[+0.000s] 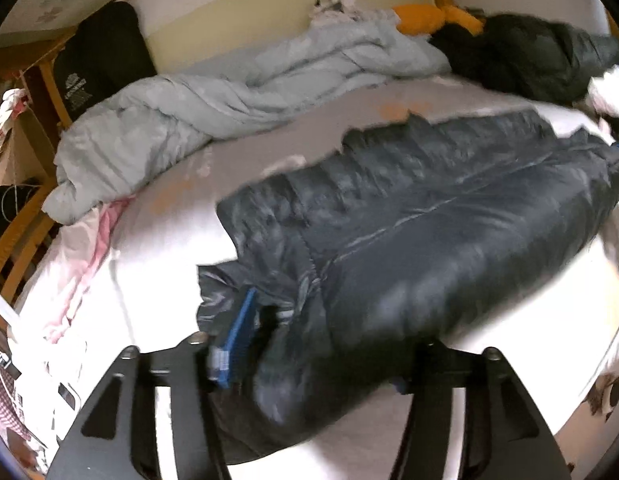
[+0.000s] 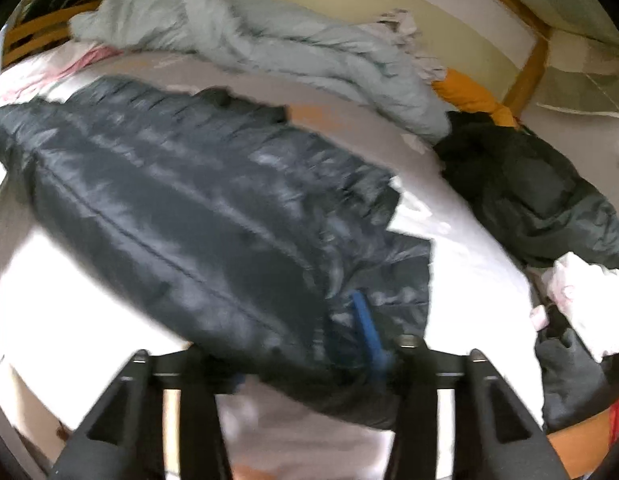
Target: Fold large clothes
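Observation:
A large dark navy puffer jacket (image 1: 421, 216) lies spread across the white bed; it also shows in the right wrist view (image 2: 181, 184). My left gripper (image 1: 309, 356) holds the jacket's near edge, with a blue finger pad (image 1: 237, 336) against the fabric, which bunches between the fingers. My right gripper (image 2: 309, 360) is at the other end of the jacket, with its blue pad (image 2: 369, 332) pressed into the fabric. The far pad of each gripper is hidden by cloth. Both views are motion-blurred.
A crumpled light grey duvet (image 1: 213, 96) lies along the far side of the bed. A dark green jacket (image 2: 541, 200) and an orange item (image 1: 429, 18) lie near the headboard. White clothes (image 2: 581, 296) sit at the right. The wooden bed frame (image 1: 25, 232) runs on the left.

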The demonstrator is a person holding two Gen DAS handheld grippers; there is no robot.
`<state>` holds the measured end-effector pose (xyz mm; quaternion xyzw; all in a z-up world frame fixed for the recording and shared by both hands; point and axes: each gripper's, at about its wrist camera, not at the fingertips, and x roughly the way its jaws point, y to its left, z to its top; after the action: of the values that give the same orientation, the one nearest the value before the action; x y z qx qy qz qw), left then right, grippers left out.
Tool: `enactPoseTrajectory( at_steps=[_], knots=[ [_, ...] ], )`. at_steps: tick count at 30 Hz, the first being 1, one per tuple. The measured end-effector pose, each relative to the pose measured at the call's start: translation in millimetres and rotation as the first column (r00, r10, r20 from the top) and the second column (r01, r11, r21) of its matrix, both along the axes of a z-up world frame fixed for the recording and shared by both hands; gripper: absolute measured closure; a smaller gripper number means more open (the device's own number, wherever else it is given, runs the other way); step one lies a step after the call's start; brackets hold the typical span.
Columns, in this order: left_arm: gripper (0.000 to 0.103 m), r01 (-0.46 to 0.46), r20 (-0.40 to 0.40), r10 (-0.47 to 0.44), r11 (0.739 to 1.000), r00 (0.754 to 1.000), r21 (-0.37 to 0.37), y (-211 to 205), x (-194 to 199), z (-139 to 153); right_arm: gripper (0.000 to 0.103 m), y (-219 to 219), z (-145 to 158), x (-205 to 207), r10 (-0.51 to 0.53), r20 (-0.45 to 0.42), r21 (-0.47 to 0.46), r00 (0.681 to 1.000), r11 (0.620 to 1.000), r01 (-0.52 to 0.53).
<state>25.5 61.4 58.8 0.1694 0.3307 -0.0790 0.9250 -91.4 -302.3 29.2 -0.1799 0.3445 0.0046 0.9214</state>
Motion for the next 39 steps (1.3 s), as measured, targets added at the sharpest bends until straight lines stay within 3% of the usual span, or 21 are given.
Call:
enactPoseTrajectory(
  at_steps=[2,5,10,15,17,23,28,30,33,39],
  knots=[
    [0.033,-0.009,0.014,0.009,1.000,1.000,-0.006,4.2,13.2,13.2,0.042,-5.0,15.4,9.1,0.014,0.017,0.027,1.000,1.000,-0.014],
    [0.029,-0.014,0.026,0.014,1.000,1.000,-0.011,7.8,36.3,24.8,0.033,-12.3,35.4,33.7,0.010,0.048,0.024,0.999,1.000,-0.011],
    [0.026,-0.030,0.027,0.032,0.997,0.999,-0.074,13.4,83.3,30.4,0.028,-22.3,53.6,77.7,0.000,0.085,0.073,0.996,0.997,-0.006],
    [0.022,-0.032,0.046,0.038,0.992,0.998,-0.123,19.1,119.2,25.0,0.025,-29.5,49.7,128.1,-0.015,0.094,0.080,0.995,0.997,0.008],
    [0.014,-0.050,0.056,0.056,0.992,0.997,-0.113,21.0,130.8,20.4,0.024,-31.7,44.6,141.7,-0.024,0.085,0.093,0.996,0.996,0.016],
    [0.013,-0.098,0.027,0.102,0.987,0.994,-0.130,33.6,157.0,10.5,0.020,-40.6,34.4,166.5,-0.080,0.072,0.111,0.994,0.991,0.072],
    [0.013,-0.105,0.046,0.109,0.991,0.993,-0.078,30.4,157.5,4.9,0.018,-49.3,32.1,172.9,-0.134,0.080,0.112,0.988,0.986,0.125],
    [0.013,-0.090,0.086,0.096,0.993,0.992,-0.074,29.6,151.0,8.1,0.018,-55.4,32.4,173.4,-0.182,0.095,0.091,0.979,0.981,0.174],
    [0.013,-0.036,0.200,0.052,0.996,0.978,-0.081,27.5,129.7,22.6,0.018,-70.1,39.9,166.0,-0.219,0.113,0.158,0.969,0.967,0.201],
    [0.013,-0.014,0.346,0.081,0.981,0.935,-0.192,35.5,91.2,59.5,0.018,-77.0,65.9,130.2,-0.158,0.262,0.279,0.952,0.957,0.082]
  ],
)
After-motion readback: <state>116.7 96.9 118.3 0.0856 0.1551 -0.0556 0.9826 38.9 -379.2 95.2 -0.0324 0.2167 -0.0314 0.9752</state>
